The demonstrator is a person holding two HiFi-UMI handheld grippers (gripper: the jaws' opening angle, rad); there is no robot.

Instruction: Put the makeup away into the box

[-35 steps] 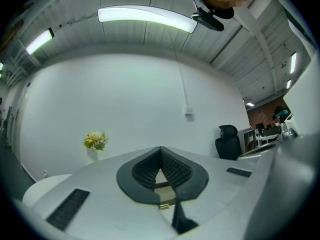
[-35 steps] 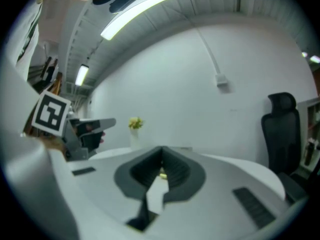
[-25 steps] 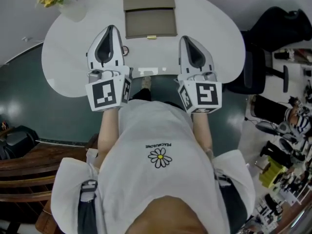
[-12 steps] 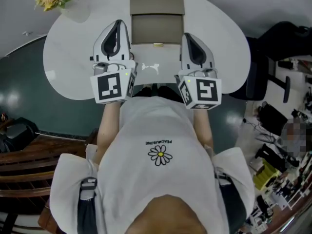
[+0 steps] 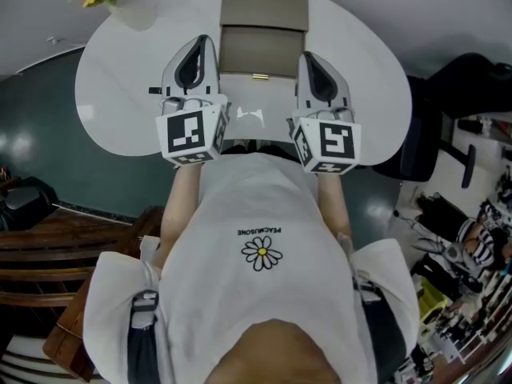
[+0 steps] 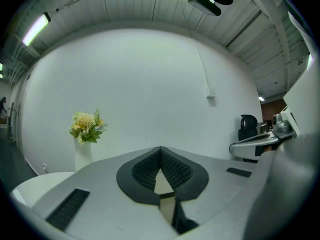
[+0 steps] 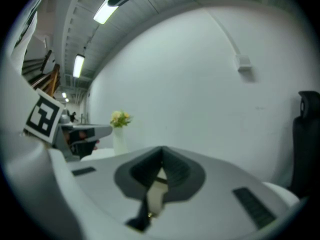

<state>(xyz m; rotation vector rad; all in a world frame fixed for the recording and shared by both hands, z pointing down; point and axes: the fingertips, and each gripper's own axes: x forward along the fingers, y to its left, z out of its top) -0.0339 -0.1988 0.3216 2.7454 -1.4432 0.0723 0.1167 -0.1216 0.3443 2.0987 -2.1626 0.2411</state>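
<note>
The left gripper (image 5: 201,42) and the right gripper (image 5: 311,57) have smooth white plastic shells, a little shiny. Their fingers (image 6: 144,170) wear dark pads that look rubbery and bumpy. Just ahead of the fingers is the box (image 5: 264,10), tan and matt, with a small shiny gold clasp (image 5: 260,76). The table (image 5: 120,94) under the fingers is white and smooth. The shirt (image 5: 240,206) behind them is soft white cloth.

Your left hand-held gripper (image 5: 202,42) and right hand-held gripper (image 5: 309,58) point forward side by side, about level, each with its jaws pressed together and nothing between them.
</note>
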